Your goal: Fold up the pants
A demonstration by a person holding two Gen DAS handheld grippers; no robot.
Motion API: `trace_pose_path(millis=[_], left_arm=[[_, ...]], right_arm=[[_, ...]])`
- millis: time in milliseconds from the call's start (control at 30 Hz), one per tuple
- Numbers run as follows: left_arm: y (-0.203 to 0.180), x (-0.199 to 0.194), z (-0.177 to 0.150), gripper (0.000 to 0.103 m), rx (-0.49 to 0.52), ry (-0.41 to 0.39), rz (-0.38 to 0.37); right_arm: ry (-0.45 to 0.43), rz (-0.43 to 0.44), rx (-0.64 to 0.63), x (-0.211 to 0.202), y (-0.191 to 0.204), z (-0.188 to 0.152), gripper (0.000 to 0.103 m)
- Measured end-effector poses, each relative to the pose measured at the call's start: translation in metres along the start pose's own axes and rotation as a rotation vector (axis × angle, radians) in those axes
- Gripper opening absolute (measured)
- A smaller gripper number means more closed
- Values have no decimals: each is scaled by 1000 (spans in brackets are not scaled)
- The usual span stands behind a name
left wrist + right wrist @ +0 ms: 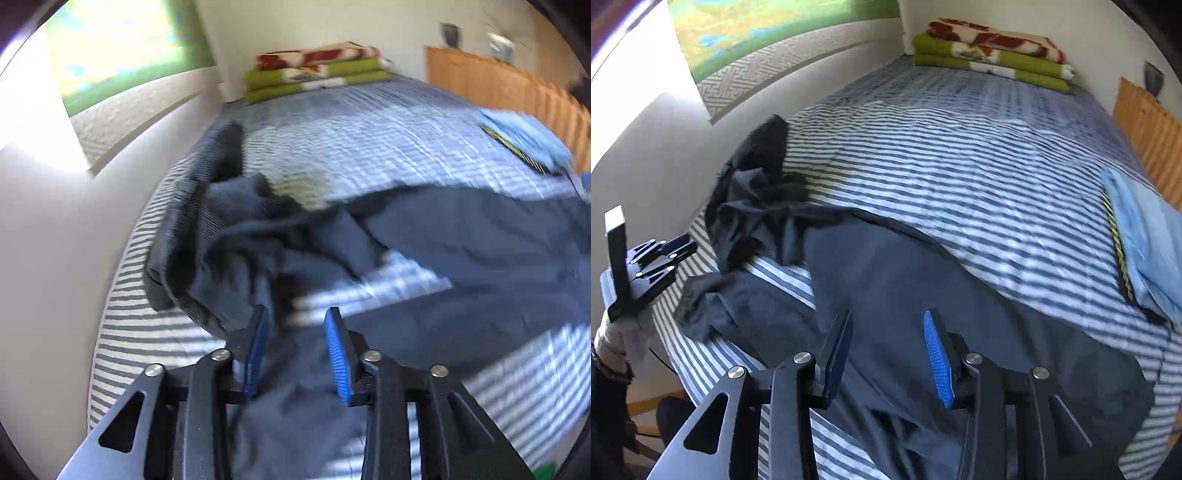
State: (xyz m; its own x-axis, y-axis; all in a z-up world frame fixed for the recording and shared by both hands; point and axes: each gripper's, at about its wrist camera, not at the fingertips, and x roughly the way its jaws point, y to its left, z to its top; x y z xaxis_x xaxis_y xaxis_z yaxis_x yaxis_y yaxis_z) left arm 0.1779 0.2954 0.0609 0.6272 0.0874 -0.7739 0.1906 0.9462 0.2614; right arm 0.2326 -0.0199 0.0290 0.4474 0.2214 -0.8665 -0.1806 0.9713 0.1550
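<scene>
Chiefly, a bed (960, 177) with a blue-and-white striped cover fills both views, its left side close against a pale wall (657, 147).

Wall picture (768, 26): green and yellow, with a patterned white border, hung above the bed's left side.

Wooden slatted board (498, 85): along the bed's right side; blurred vases or pots stand on top of it, kind not clear.

Pants (905, 295): dark navy, spread loosely over the near part of the bed. One leg runs toward the near left edge and ends in a crumpled cuff; the other cloth is bunched in a heap near the wall. Not folded flat.

Black garment (764, 147): lying at the wall side, touching the bunched end of the pants.

Folded blankets (993, 51): stack at the far end, green below, red-and-cream on top.

Light blue folded cloth (1145, 236): at the right edge, well apart from the pants, with a dark yellow-marked strip along its left side.

Right gripper (886, 343): over the middle of the pants, blue pads apart, nothing pinched between them.

Left gripper (295, 343): over the pants' left part, pads apart, cloth below but not clamped. The right view shows it at the bed's left edge, held by a hand (624, 332) in a pale sleeve.
</scene>
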Motion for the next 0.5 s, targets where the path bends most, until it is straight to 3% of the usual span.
trace_pose_path(millis=[100, 200, 333, 500], left_arm=[[-37, -2, -27, 37, 116, 38, -6], [-69, 3, -48, 37, 202, 80, 21], [-82, 15, -58, 37, 209, 106, 21], [-84, 40, -56, 37, 177, 151, 38]], right_arm=[[14, -105, 171, -28, -73, -68, 37], [43, -209, 279, -49, -120, -132, 38], [94, -214, 376, -60, -148, -192, 38], [116, -222, 364, -44, -148, -217, 48]])
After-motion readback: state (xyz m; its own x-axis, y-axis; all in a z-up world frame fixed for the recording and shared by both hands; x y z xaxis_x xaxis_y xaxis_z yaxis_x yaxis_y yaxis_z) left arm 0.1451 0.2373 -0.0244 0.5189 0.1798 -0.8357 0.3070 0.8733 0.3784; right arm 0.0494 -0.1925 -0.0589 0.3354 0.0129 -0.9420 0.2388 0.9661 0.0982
